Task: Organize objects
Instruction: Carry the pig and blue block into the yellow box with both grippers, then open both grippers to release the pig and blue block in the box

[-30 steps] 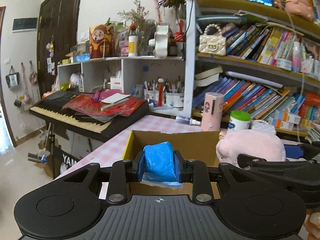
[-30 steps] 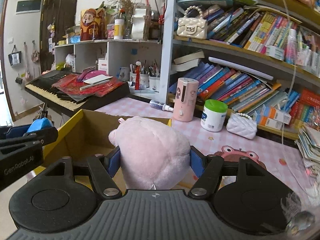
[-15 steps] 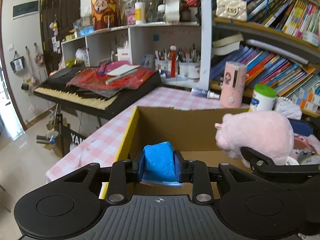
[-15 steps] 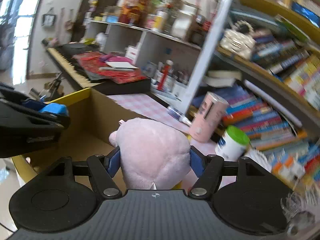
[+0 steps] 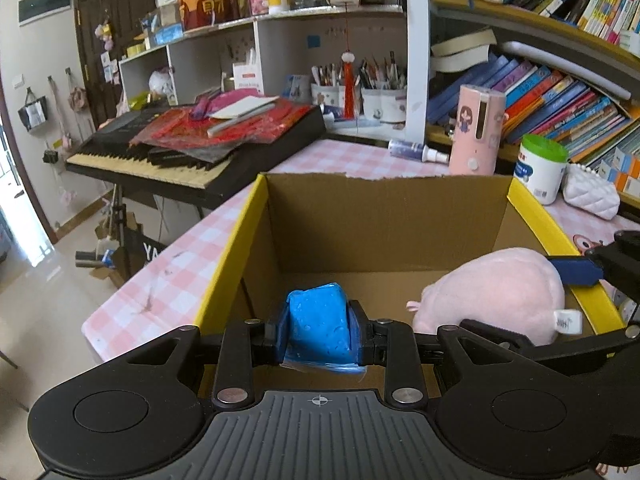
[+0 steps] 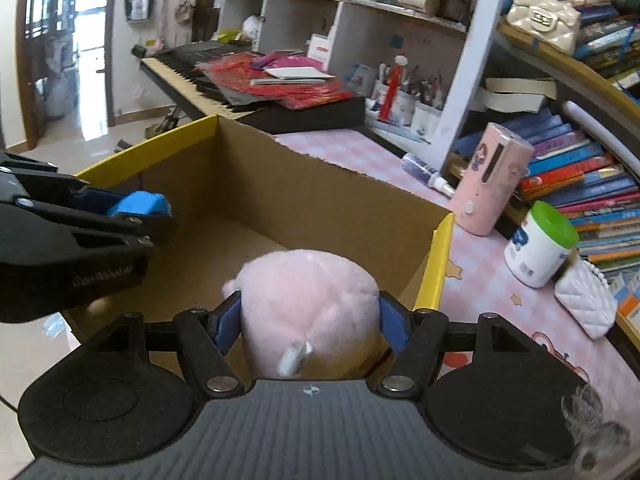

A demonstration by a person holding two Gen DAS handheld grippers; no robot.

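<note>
Where the left wrist view looks down, the left gripper has its jaws clamped on a blue block, held over the near left part of an open cardboard box. Box floor looks bare beneath it. Pink plush toy sits low by the box's right wall, pinched by the other tool. Box stands near the left edge of the checked table.

Right wrist view: right gripper jaws pressed on the plush toy, over the box's near right corner. Left gripper with the blue block hangs over the box's left side. Bottle, pink canister and white jar stand on the table beyond.

Progress, judged: both items are over the box, neither released. Letting go remains, then the table items.
</note>
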